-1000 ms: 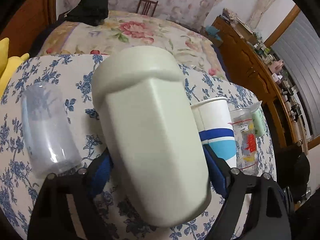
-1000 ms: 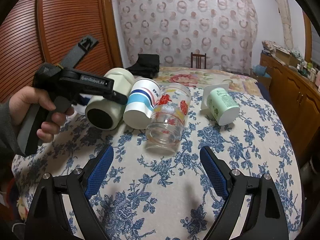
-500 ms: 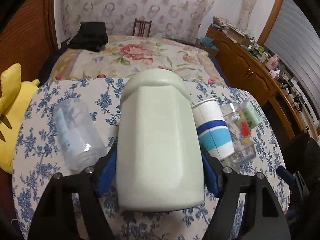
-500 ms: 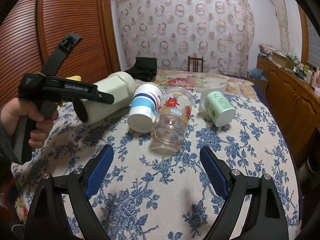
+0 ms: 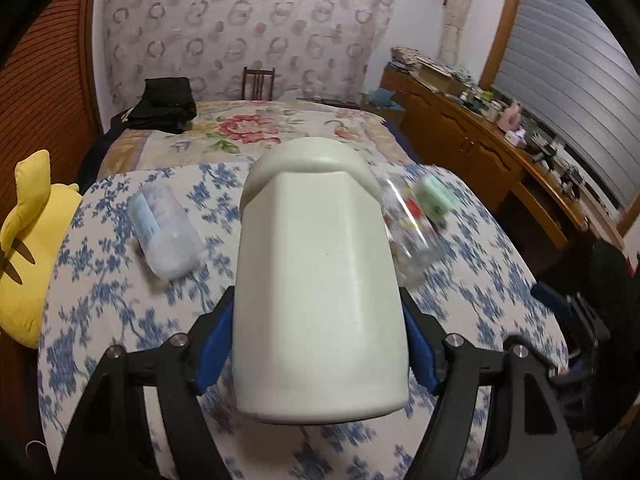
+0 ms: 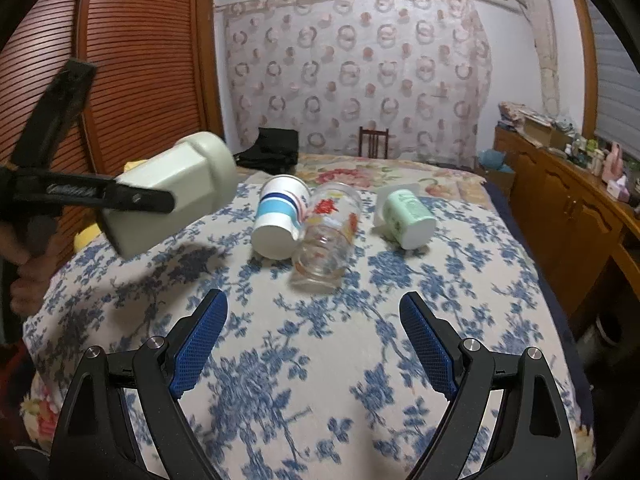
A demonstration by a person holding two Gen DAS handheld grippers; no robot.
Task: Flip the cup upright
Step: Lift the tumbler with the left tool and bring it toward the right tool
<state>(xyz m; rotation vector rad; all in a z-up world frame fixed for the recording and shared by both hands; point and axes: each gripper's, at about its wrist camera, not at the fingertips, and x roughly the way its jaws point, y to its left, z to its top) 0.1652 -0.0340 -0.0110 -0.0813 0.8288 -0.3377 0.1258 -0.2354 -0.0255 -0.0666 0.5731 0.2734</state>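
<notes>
My left gripper [image 5: 316, 348] is shut on a cream faceted cup [image 5: 320, 280], its blue pads pressed on both sides. In the right wrist view the same cup [image 6: 172, 196] hangs in the air above the left side of the table, tilted, its closed rounded end pointing up and away. My right gripper [image 6: 314, 344] is open and empty, low over the near part of the table.
A blue-flowered tablecloth [image 6: 360, 380] covers the table. On it lie a white paper cup with blue bands [image 6: 280, 220], a printed glass [image 6: 328, 240] and a green cup [image 6: 408, 216]. A clear plastic cup [image 5: 164, 232] lies to the left. A yellow plush [image 5: 24, 248] sits off the table's left edge.
My left gripper has lifted the cream cup off the table and tipped it, closed end rising. The right gripper has stayed open and nearly still.
</notes>
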